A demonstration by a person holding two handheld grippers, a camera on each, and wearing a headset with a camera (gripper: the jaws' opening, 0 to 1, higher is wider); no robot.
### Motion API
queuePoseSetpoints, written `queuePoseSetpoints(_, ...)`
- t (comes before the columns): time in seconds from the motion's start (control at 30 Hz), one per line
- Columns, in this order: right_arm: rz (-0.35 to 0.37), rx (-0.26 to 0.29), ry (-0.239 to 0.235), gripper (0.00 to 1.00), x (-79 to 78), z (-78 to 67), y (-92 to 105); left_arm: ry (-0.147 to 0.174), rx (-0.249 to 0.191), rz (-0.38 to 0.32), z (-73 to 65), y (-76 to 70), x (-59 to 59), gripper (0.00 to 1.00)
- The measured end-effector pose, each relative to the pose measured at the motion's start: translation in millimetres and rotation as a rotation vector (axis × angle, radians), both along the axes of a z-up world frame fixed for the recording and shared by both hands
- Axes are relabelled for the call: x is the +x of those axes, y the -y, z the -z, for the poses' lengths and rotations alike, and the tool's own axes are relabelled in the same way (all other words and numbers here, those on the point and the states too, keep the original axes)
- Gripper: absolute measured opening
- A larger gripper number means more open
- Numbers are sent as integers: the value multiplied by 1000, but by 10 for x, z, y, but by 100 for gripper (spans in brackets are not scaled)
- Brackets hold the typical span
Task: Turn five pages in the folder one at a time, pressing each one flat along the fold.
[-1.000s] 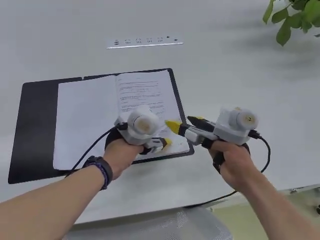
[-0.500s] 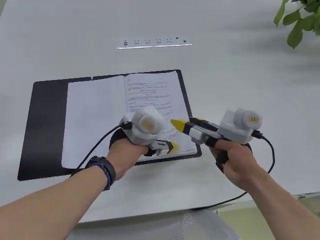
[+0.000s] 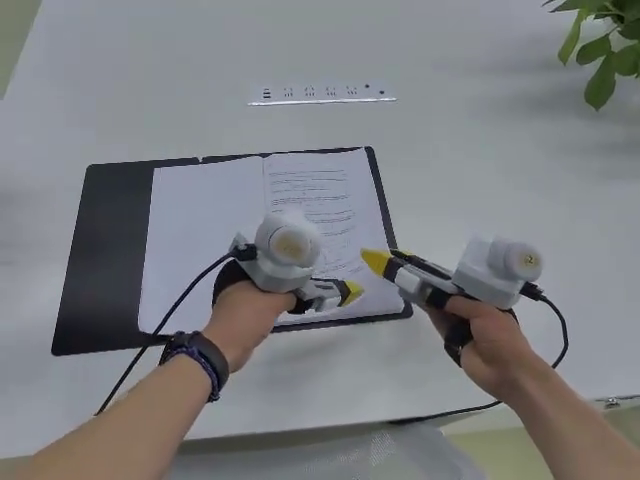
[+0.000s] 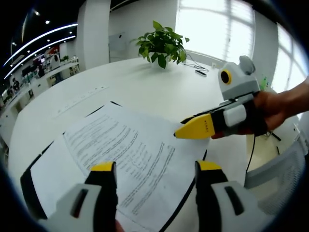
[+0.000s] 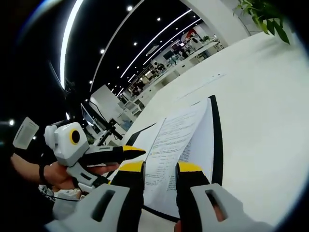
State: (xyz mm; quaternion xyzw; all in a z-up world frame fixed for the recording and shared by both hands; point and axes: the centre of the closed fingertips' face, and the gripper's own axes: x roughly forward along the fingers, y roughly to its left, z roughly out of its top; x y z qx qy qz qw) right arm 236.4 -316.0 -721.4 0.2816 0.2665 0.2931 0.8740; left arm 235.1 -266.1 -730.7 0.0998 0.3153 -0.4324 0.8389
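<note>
The folder (image 3: 110, 250) lies open and flat on the white tabletop (image 3: 480, 150), straight in front of the person. Its black cover shows wide on the left and as a thin border round the right. A printed page (image 3: 320, 200) faces up to the right of the fold (image 3: 263, 220), and a blank sheet (image 3: 200, 240) lies to the left. Both look smooth, with no corner curled up.

The left claw (image 4: 155, 166) hangs over the lower part of the printed page, its jaws well apart and nothing between them. The right claw (image 5: 160, 167) points in at the page's lower outer corner. Its jaws are drawn close, with only a narrow gap, and it too is empty.

The step in hand seems to be picking up the next page. To do it well, a claw should catch just the top sheet at that free corner, so that one page rises and not several. The other claw can steady the pages beneath. The sheet should then go over in a low arc, and a tip should run down the fold to flatten it.
</note>
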Motion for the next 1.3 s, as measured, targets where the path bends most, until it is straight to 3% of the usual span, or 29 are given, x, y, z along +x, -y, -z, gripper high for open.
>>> queuePoseSetpoints(0.23,9,5,-2,9,-25,-4,-32,14,-14,-44,-154,-184,-5,67)
queuePoseSetpoints(0.37,27,19,-11,0,-16,-19,-45,27,-15,-49,-257,-273,-75,67)
queuePoseSetpoints(0.57,39,32,-12,0,-13,-55,-79,41,-17,-61,-381,-426,-174,67)
queuePoseSetpoints(0.83,46,49,-5,0,-15,-135,-194,60,-23,-95,-518,-663,-221,67)
queuePoseSetpoints(1.3,6,53,18,0,7,-300,-560,86,-38,-133,-673,-1028,-316,68)
